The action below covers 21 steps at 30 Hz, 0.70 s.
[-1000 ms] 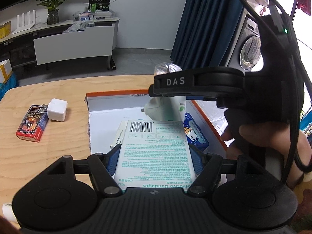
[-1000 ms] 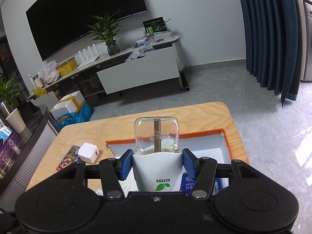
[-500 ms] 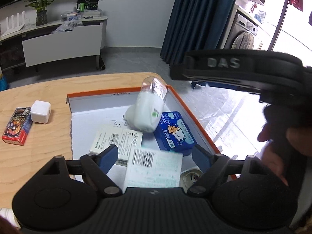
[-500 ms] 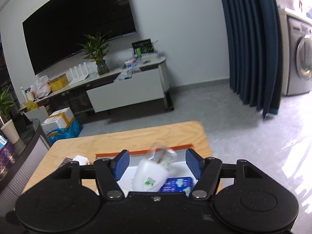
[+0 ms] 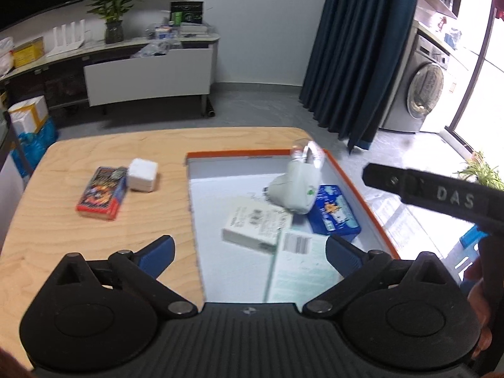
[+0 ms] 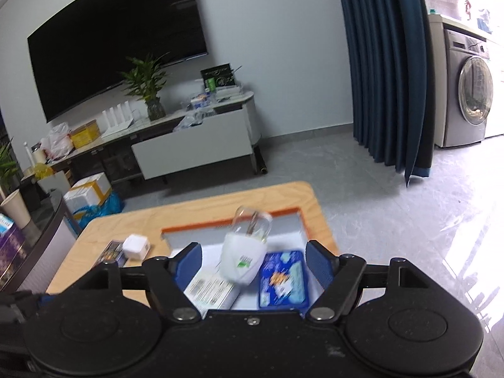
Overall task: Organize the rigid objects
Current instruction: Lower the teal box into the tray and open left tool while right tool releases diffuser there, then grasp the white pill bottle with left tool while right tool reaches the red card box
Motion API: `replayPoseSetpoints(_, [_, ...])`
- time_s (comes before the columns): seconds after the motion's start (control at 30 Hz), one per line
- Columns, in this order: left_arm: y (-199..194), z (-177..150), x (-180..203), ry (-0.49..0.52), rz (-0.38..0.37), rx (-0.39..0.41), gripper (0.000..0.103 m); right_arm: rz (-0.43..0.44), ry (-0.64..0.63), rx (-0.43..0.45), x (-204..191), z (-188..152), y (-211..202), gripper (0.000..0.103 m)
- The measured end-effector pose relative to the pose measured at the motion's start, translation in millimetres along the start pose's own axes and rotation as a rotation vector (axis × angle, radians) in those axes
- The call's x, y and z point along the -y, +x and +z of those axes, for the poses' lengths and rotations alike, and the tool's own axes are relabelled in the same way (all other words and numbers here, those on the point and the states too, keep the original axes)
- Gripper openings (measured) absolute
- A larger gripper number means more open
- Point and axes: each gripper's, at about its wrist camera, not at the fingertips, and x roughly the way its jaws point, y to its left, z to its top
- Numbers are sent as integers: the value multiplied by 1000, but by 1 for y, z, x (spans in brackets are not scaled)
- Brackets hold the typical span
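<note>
Both the left gripper (image 5: pixel 249 249) and right gripper (image 6: pixel 252 260) gape wide, holding nothing. The white bottle (image 5: pixel 296 189) lies tilted in the orange-rimmed box (image 5: pixel 356 186), propped on the blue pack (image 5: pixel 334 214) — it may roll. Card box (image 5: pixel 102 192) and white cube (image 5: pixel 142 174) wait outside — a hasty reach could knock them.

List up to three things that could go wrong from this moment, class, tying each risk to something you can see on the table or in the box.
1. The white bottle with its clear cap lies tilted against the box wall, partly on the blue tin; it could roll or slip.
2. The bandage box overlaps the white carton, so the pile may shift.
3. The red card pack and white cube sit outside; both tongs, left and right, are open and empty.
</note>
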Motion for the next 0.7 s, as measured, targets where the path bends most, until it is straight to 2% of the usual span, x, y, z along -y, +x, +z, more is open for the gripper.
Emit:
replayPoseSetpoints(0.4, [-41,-24,-72,-98,127,13,103,87,-69,-55,-53,-25,-9,86])
replayPoseSetpoints(0.7, [-55,-41,-115,-139,210,13,103,128,-107,-86,-74,-37,-12,86])
